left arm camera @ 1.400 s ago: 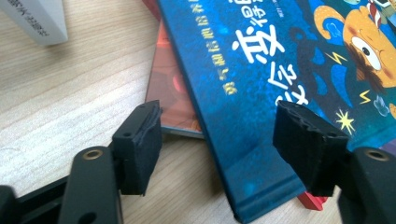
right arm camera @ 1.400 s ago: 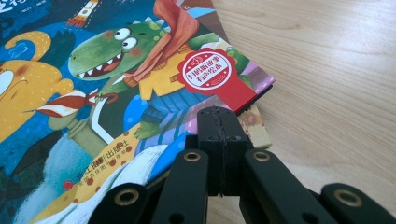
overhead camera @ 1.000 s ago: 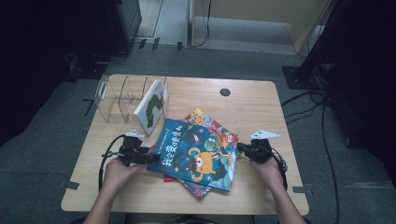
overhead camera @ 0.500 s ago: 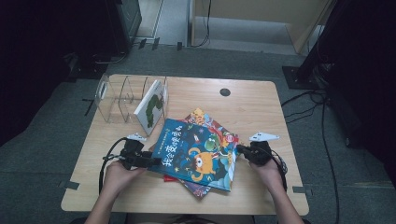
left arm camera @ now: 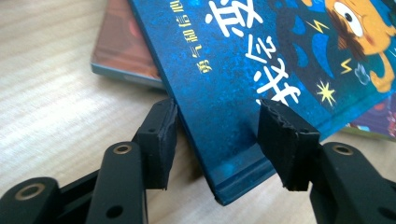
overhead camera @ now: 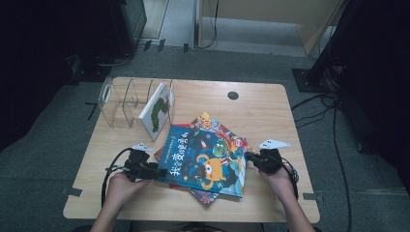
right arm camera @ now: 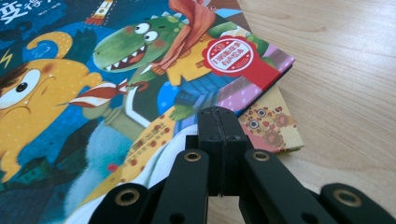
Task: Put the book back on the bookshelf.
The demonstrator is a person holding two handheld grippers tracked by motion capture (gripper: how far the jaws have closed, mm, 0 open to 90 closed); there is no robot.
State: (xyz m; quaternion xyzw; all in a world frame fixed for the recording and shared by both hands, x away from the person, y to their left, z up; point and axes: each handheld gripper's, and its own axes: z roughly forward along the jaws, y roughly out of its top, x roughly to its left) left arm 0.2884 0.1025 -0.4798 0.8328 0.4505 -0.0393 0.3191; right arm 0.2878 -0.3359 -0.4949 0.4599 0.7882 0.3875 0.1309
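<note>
High view: soft and low in detail, colours muted. Wooden table (overhead camera: 270, 121) evenly lit from above at centre frame; surroundings fall to near black at upper left and right edge. Shadows on the tabletop faint and short.

Left gripper view: sharp at mid-frame, cover of the blue book (left arm camera: 243, 70) crisp; black jaws at the bottom edge slightly soft. Dark shadow under the book's corner, lower centre.

Right gripper view: bright, warm. Mild sheen on the cover, upper left. Far wood at upper right blurs.
</note>
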